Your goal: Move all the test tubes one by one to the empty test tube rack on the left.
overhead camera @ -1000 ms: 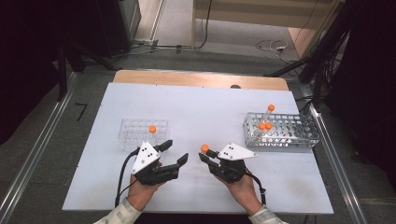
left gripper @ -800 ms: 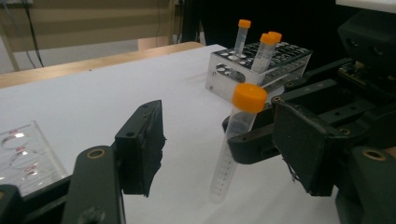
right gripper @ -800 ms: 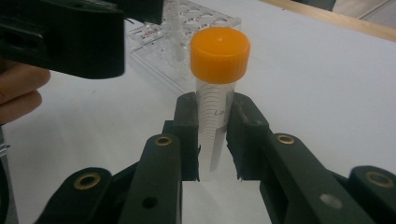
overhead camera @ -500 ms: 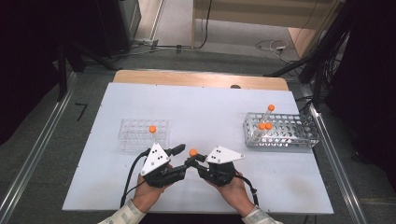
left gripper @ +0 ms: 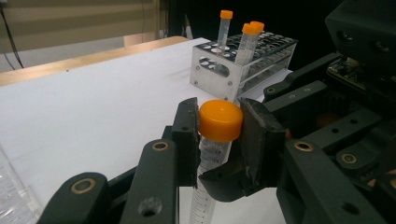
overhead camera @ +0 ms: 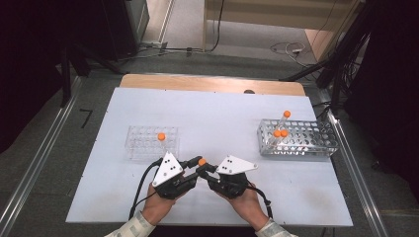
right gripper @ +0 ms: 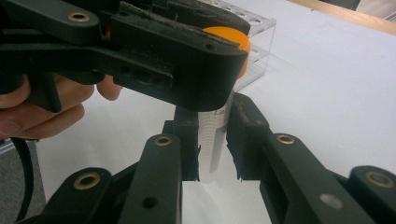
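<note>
1. The right gripper [right gripper: 212,140] rises from the bottom of the frame, its two black jaws pressed on a clear graduated plastic tube [right gripper: 215,135] at centre.
2. The left gripper [right gripper: 140,42] crosses the upper left, clamped at the tube's orange cap [right gripper: 233,39].
3. A hand [right gripper: 37,105] sits at the left edge.
4. Upper centre, a clear plastic rack [right gripper: 257,46], probably acrylic, stands on the white table [right gripper: 336,93].

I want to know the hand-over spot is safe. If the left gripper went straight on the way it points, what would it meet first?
Probably the right gripper, right against the left gripper, both shut on the tube.
</note>
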### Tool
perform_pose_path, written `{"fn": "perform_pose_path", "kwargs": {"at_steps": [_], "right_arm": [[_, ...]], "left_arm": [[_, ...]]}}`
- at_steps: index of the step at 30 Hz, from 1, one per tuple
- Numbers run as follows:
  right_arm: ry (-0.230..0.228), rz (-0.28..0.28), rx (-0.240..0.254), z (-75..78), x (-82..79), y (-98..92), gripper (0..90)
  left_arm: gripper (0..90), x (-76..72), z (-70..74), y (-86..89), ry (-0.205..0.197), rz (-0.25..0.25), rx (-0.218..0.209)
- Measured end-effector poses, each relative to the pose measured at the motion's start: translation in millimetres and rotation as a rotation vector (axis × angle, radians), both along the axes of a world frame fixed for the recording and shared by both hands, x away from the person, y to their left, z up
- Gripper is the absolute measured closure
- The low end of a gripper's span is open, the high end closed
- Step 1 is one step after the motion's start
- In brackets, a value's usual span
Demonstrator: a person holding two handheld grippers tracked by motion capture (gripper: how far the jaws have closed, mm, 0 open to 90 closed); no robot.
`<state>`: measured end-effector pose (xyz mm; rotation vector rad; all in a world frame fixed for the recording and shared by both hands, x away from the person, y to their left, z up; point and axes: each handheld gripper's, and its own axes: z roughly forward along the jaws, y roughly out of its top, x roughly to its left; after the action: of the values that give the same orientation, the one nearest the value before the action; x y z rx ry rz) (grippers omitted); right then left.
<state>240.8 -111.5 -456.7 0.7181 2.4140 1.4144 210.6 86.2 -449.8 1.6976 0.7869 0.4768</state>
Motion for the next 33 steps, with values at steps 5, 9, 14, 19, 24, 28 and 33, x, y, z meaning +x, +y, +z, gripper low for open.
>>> {"fn": "perform_pose_path", "kwargs": {"at_steps": [5,9,14,19,24,28,33], "right_arm": [[-0.005,0.005,0.003,-0.4,0.2,-0.3,71.3],[0.001,0.016,0.008,-0.3,1.0,-0.9,56.2],[0.029,0.001,0.003,-1.2,5.9,-4.5,40.2],[0.035,-0.052,0.001,-0.5,10.7,-13.1,30.1],[0.028,-0.104,0.011,0.0,16.4,-26.8,29.8],[0.023,-0.145,0.016,0.5,20.2,-40.0,29.6],[0.010,-0.189,0.015,1.7,23.4,-57.4,29.6]], "left_arm": [[69.8,0.0,0.4,0.7,0.002,0.001,-0.002],[70.0,-0.1,2.1,3.3,-0.004,0.010,-0.014],[70.0,2.6,4.6,12.1,0.004,0.041,-0.030],[70.0,5.6,6.7,23.6,0.013,0.075,-0.046],[70.0,8.0,9.1,34.7,0.022,0.113,-0.063],[70.0,8.7,11.6,45.3,0.026,0.140,-0.073],[70.0,8.6,17.2,59.0,0.018,0.170,-0.093]]}}
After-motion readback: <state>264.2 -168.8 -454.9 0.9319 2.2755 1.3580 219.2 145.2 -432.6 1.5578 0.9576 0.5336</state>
